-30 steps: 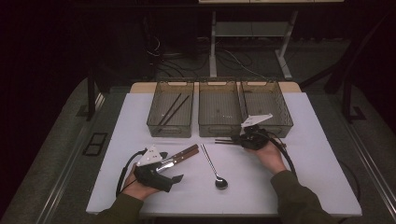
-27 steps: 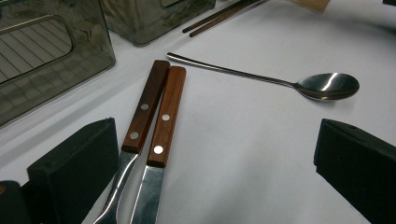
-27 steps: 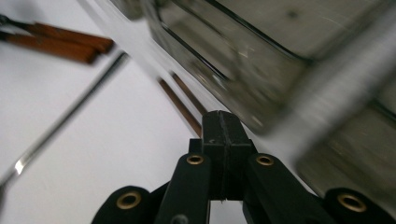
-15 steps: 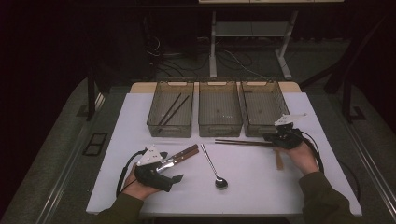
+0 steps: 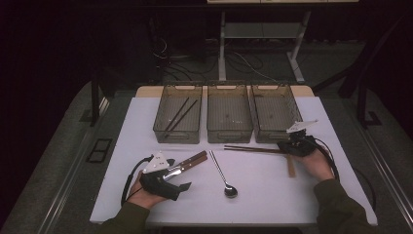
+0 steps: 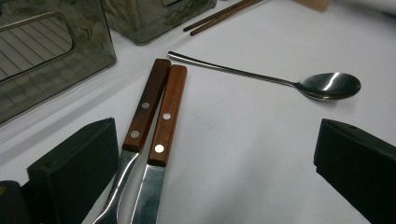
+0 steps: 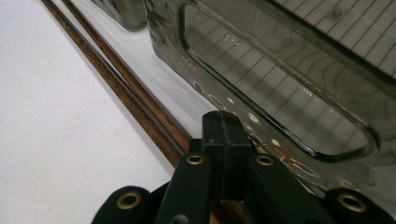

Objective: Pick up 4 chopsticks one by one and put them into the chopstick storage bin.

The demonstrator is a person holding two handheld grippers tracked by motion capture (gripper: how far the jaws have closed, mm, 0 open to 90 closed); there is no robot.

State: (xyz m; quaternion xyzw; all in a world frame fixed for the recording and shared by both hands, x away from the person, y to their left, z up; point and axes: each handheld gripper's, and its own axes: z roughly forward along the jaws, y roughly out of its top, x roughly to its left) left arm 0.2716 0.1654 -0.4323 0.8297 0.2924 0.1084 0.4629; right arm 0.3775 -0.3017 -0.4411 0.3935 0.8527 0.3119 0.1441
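Brown wooden handles of a fork [image 6: 145, 105] and a knife [image 6: 168, 114] side by side on the white table [image 5: 272, 195], lower left of the high view, pointing up and right. Left gripper [image 5: 181, 176] spread wide around them: in the left gripper view [image 6: 215, 140], both handles between the 2 black jaws, close to the left-hand one, touched by neither pad.

Just right of the handles, a steel spoon [image 5: 221, 170], bowl toward the bottom of the frame; seen again at upper right of the left gripper view [image 6: 261, 79].

At right of centre, 2 dark chopsticks [image 5: 251, 148] lying level across the table, just below the middle bin [image 5: 229, 132] and the right bin [image 5: 272, 134]. Right gripper [image 5: 287, 146] at their right end, jaws pressed fully together. In the right gripper view [image 7: 223, 123], closed tips right above the chopsticks [image 7: 116, 88], hard against the right bin's smoky wall [image 7: 280, 93]; cannot tell whether pinching the sticks or merely over them.

Below the right hand, a pale wooden stick [image 5: 290, 166], upright in the frame.

Upper left of the row of 3, the left bin [image 5: 176, 134] with 2 more dark sticks inside, slanted.
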